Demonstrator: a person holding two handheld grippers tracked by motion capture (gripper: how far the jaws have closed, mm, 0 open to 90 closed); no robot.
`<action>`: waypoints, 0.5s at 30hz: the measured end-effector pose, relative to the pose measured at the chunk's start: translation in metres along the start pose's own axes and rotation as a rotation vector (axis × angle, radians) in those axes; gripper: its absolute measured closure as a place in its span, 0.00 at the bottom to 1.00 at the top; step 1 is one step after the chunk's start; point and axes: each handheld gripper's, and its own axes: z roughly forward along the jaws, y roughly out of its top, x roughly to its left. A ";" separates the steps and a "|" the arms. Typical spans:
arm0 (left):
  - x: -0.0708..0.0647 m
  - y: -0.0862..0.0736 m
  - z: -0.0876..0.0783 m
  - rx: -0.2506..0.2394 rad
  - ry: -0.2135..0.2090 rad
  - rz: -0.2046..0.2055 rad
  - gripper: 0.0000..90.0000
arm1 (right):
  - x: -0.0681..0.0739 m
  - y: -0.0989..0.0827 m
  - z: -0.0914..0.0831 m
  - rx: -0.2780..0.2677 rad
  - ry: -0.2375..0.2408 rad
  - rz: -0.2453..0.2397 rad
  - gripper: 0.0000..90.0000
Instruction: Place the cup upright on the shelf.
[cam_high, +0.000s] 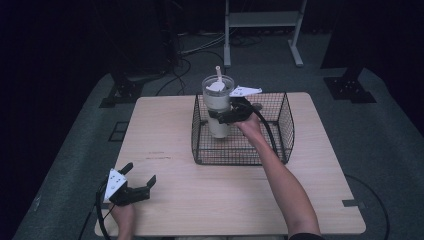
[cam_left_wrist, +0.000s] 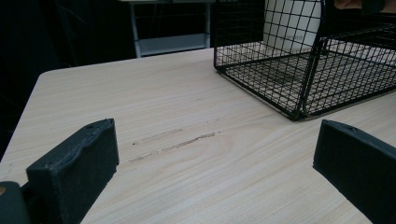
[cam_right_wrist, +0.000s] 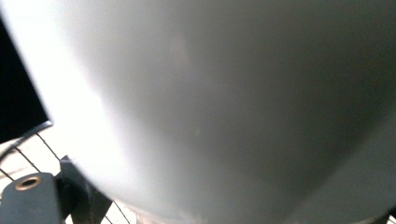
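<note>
A white tumbler (cam_high: 218, 125) with a clear lid and a straw stands upright in the left part of a black wire basket (cam_high: 282, 125) at the table's back middle. My right gripper (cam_high: 223, 116) reaches in from the right and is shut on the tumbler's body, about halfway up. In the right gripper view the tumbler's pale wall (cam_right_wrist: 210, 102) sits right against the camera. My left gripper (cam_high: 141, 173) rests open near the table's front left corner with nothing between its jaws. In the left gripper view, the basket (cam_left_wrist: 299, 70) and tumbler (cam_left_wrist: 292, 23) lie ahead to the right of the left gripper (cam_left_wrist: 215, 154).
The light wooden table (cam_high: 200, 210) has bare surface in front of and to the left of the basket. Beyond its far edge stand a pale metal frame (cam_high: 262, 20), dark stand feet (cam_high: 350, 90) and cables on grey carpet.
</note>
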 end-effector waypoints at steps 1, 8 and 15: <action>0.000 0.000 0.000 -0.001 -0.001 -0.001 0.00 | -0.001 -0.001 0.001 0.005 0.000 -0.003 0.10; 0.000 0.000 0.000 -0.002 -0.002 -0.004 0.00 | -0.005 -0.010 0.009 0.043 -0.002 -0.006 0.10; 0.000 0.000 0.000 -0.005 -0.004 -0.002 0.00 | -0.007 -0.012 0.015 0.087 0.001 -0.018 0.10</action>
